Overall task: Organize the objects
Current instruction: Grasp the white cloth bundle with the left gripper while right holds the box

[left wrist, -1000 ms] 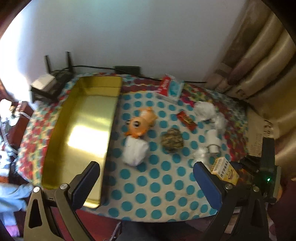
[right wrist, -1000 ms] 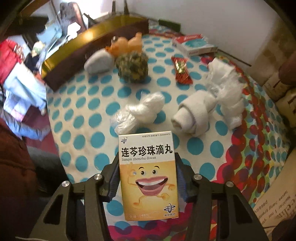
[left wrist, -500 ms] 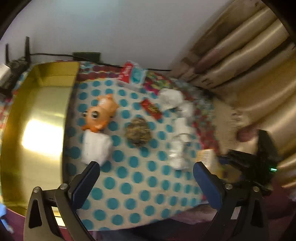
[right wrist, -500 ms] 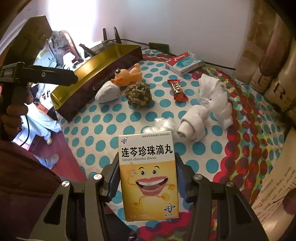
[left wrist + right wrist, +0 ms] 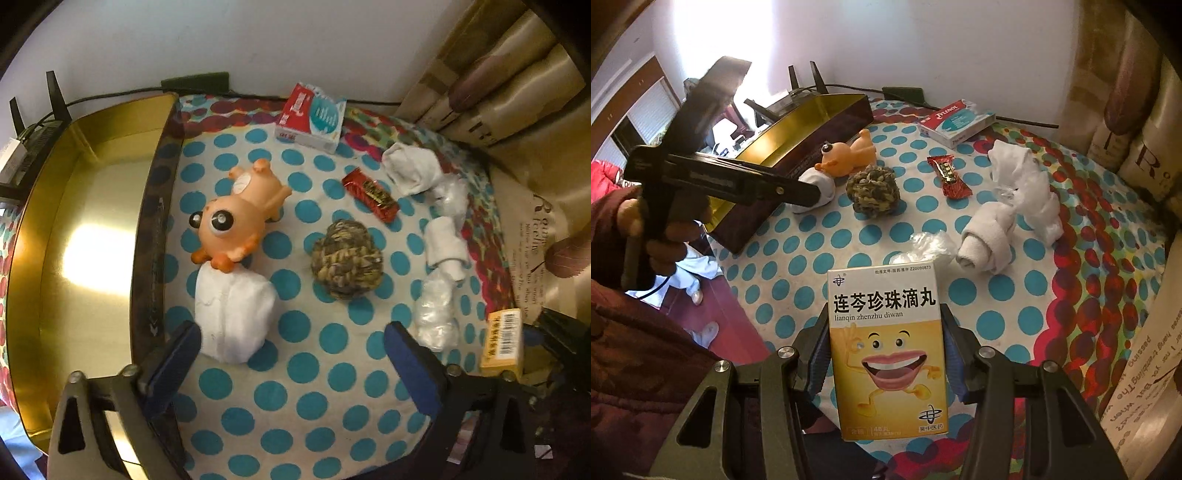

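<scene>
My right gripper (image 5: pixel 884 354) is shut on a yellow and white medicine box (image 5: pixel 886 350) and holds it above the table's near edge; the box also shows in the left wrist view (image 5: pixel 502 343). My left gripper (image 5: pixel 291 354) is open and empty, above a white rolled cloth (image 5: pixel 232 317) beside the gold tray (image 5: pixel 92 236). On the dotted tablecloth lie an orange toy (image 5: pixel 236 218), a woven ball (image 5: pixel 345 258), a red candy wrapper (image 5: pixel 369 194), a Tylenol box (image 5: pixel 312 116), white socks (image 5: pixel 443 245) and a plastic wad (image 5: pixel 434 317).
The gold tray (image 5: pixel 798 136) stands along the table's left side. A router (image 5: pixel 33 125) and a cable lie behind it against the white wall. Curtains and paper bags (image 5: pixel 1137 140) close the right side. The left gripper's body (image 5: pixel 713 177) hangs over the tray.
My left gripper has moved closer and lower toward the white cloth and the toy. My right gripper has drawn back and up with the medicine box still in it.
</scene>
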### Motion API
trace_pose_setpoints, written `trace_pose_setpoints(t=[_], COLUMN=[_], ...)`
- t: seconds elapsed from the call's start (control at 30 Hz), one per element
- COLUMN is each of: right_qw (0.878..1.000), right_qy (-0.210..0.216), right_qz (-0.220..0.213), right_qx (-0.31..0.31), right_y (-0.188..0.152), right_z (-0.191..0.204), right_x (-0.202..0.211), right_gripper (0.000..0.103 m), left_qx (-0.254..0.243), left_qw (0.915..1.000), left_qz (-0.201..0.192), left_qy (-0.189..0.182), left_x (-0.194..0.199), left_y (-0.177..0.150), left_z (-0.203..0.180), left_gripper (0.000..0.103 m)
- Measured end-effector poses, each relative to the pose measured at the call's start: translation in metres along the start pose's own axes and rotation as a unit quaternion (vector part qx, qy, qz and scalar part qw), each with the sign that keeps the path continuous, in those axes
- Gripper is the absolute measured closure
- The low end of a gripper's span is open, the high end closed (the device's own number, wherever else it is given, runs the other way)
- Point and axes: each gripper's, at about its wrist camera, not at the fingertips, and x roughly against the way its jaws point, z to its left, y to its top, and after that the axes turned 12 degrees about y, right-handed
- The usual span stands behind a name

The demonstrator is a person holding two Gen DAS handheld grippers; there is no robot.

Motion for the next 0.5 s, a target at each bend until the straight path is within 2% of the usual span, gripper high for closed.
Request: trace_pose_setpoints(t=[0.03,0.2,0.27,0.33,0.4,0.5], right_qw=[1.000,1.000,1.000,1.000,1.000,1.000], right_qy=[-0.001,-0.003,-0.004,-0.006,-0.004,-0.002], right_qz=[-0.002,-0.011,-0.013,-0.014,-0.015,-0.017], right_qx=[-0.003,-0.015,-0.019,-0.018,-0.019,-0.019], right_y=[-0.001,-0.003,-0.003,-0.003,-0.003,-0.001], right_z=[0.000,-0.001,-0.002,-0.002,-0.003,-0.002], right_x=[0.001,0.004,0.005,0.006,0.005,0.005], right_gripper=[0.053,0.053,0.053,0.053,0.053,0.053], left_qx=[0.001,0.008,0.006,0.004,0.014,0.025], left_qw=[1.0000,0.9997,0.9988,0.9975,0.9975,0.9977], left_qz=[0.006,0.011,0.011,0.014,0.016,0.013], left_qy=[0.001,0.022,0.048,0.069,0.067,0.062], left_x=[-0.003,-0.009,-0.010,-0.012,-0.012,-0.012], left_y=[0.000,0.002,0.003,0.004,0.005,0.005], left_z=[0.000,0.005,0.005,0.008,0.016,0.024], left_gripper=[0.018,0.026,0.046,0.058,0.061,0.058])
